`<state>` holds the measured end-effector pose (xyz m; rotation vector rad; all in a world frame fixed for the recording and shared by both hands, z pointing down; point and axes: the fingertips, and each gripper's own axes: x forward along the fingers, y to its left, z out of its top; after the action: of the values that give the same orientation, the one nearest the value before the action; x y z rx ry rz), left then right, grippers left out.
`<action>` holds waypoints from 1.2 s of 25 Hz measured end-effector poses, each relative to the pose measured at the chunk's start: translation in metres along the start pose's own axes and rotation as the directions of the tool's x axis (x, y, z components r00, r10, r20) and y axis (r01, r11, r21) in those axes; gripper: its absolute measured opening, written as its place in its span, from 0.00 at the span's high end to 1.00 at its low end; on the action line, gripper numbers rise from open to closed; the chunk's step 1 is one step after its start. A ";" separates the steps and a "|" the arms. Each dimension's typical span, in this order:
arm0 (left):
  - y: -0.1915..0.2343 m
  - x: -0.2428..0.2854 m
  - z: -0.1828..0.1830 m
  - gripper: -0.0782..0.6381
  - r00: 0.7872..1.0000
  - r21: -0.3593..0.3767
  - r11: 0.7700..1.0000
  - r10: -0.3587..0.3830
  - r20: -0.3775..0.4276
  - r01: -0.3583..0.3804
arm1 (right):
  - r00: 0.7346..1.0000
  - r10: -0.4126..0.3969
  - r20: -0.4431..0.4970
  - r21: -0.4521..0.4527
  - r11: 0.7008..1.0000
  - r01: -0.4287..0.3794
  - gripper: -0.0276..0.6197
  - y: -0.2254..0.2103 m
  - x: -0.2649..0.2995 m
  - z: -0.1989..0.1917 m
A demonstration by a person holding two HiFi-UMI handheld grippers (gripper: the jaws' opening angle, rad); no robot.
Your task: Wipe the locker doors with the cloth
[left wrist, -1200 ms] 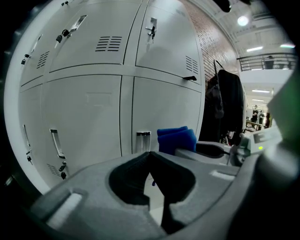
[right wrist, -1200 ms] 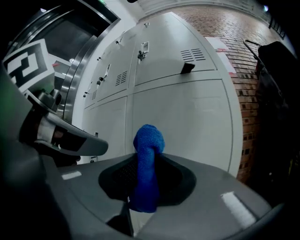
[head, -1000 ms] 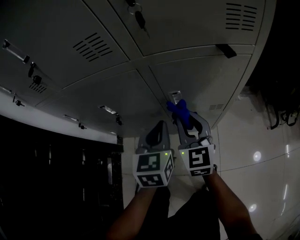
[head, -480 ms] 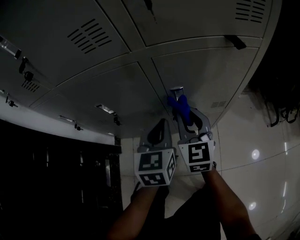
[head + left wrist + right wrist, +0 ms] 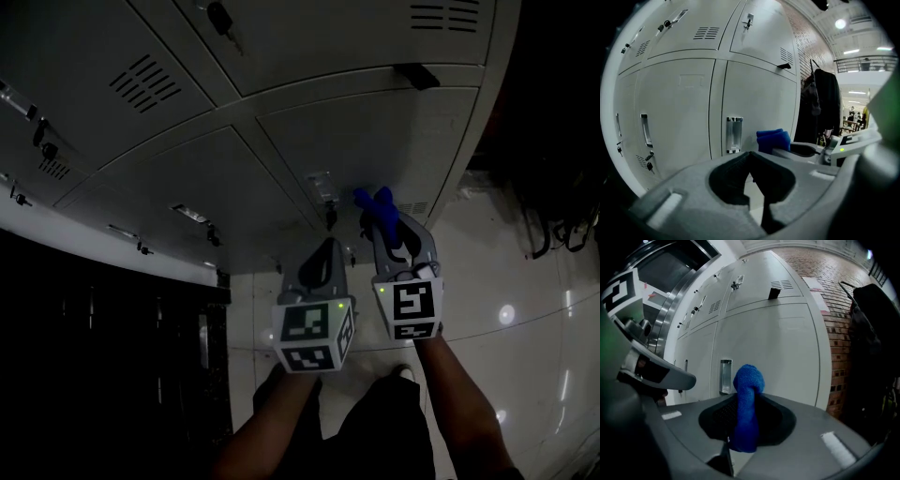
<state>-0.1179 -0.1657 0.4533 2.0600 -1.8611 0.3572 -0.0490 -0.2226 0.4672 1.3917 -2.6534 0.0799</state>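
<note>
Head view: right gripper [image 5: 379, 208] holds the blue cloth [image 5: 373, 201] near the locker doors [image 5: 375, 131].
Its jaws clamp the cloth, beside a lower door's handle [image 5: 319, 180]; the left gripper [image 5: 325, 249] has jaws closed together, empty.

Head view: high up, facing steeply down the locker doors [image 5: 281, 122] to the floor [image 5: 525, 281] — left gripper [image 5: 323, 251] and right gripper [image 5: 386, 225] sit low centre, side by side. Left gripper view: low, looks along its own jaws at the lower doors, close in; the right gripper and the cloth [image 5: 773, 139] show at its right. Right gripper view: same facing, on the brick wall [image 5: 839, 348] side, with the left gripper at its left edge. All three share the handle recess [image 5: 734, 135] — and the cloth.
</note>
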 end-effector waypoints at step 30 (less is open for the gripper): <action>0.014 0.002 -0.020 0.89 0.998 0.003 0.999 0.051 -0.039 -0.051 | 0.993 0.121 0.002 0.043 0.992 -0.121 0.83 0.054 -0.004 -0.016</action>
<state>-0.1310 -0.1598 0.4738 1.9953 -1.8933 0.4091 -0.0889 -0.1867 0.4834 1.2416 -2.7493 0.1514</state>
